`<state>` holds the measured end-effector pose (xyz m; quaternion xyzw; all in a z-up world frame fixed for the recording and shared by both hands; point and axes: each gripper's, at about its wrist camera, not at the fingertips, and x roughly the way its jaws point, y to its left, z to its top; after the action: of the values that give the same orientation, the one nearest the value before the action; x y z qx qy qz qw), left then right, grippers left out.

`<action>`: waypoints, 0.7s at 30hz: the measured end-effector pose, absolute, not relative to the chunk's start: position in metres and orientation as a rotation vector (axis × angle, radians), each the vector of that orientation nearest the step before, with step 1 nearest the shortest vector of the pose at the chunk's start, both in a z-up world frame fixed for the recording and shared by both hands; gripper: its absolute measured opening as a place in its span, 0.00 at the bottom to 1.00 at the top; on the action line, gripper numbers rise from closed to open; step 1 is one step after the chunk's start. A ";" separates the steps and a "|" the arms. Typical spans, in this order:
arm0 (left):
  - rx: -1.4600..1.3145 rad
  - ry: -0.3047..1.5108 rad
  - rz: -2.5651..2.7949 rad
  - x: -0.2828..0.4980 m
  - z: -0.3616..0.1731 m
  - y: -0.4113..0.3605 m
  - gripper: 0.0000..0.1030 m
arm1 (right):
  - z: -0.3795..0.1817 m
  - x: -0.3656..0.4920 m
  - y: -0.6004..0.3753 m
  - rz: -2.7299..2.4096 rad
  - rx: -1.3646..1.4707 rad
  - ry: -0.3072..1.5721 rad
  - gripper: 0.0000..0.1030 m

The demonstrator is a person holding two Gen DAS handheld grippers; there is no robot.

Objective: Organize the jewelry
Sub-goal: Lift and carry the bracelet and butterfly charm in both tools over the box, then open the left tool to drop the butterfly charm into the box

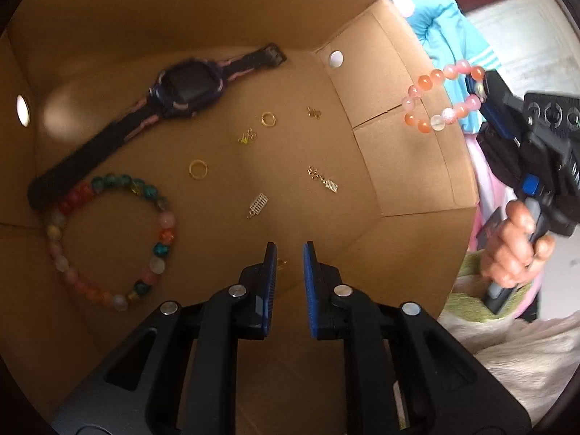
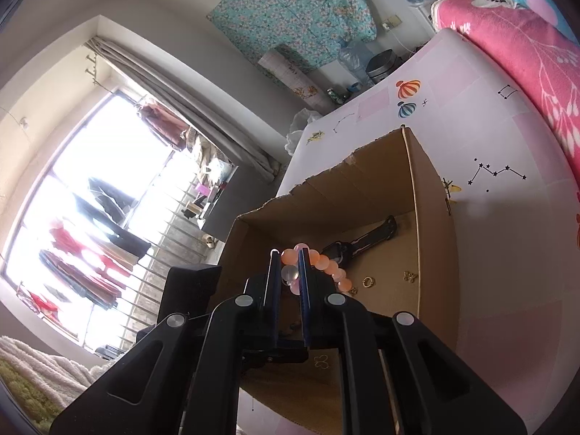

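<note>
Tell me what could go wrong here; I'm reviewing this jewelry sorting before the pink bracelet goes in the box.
The right hand-held gripper pinches the pink bead bracelet by only a bead or two, so it may slip and fall outside the cardboard box. If it drops inside, it could scatter the gold rings and small charms lying loose on the floor.

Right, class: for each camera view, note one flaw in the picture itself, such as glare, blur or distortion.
Left wrist view: fisheye bends the cardboard box walls, and the multicoloured bead bracelet near the edge looks soft. Right wrist view: the window is blown out white, leaving the right tongs dark against it.
</note>
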<state>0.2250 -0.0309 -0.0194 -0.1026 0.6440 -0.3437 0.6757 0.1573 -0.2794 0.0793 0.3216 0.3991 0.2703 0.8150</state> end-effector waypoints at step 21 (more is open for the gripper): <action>-0.169 0.900 -0.555 0.150 0.060 0.015 0.62 | 0.101 0.140 -0.277 0.406 0.559 0.906 0.10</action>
<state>0.1496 0.0153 0.0597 -0.0805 0.4290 -0.2642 0.8600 0.1396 -0.2773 0.1012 0.2647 0.4287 0.1923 0.8421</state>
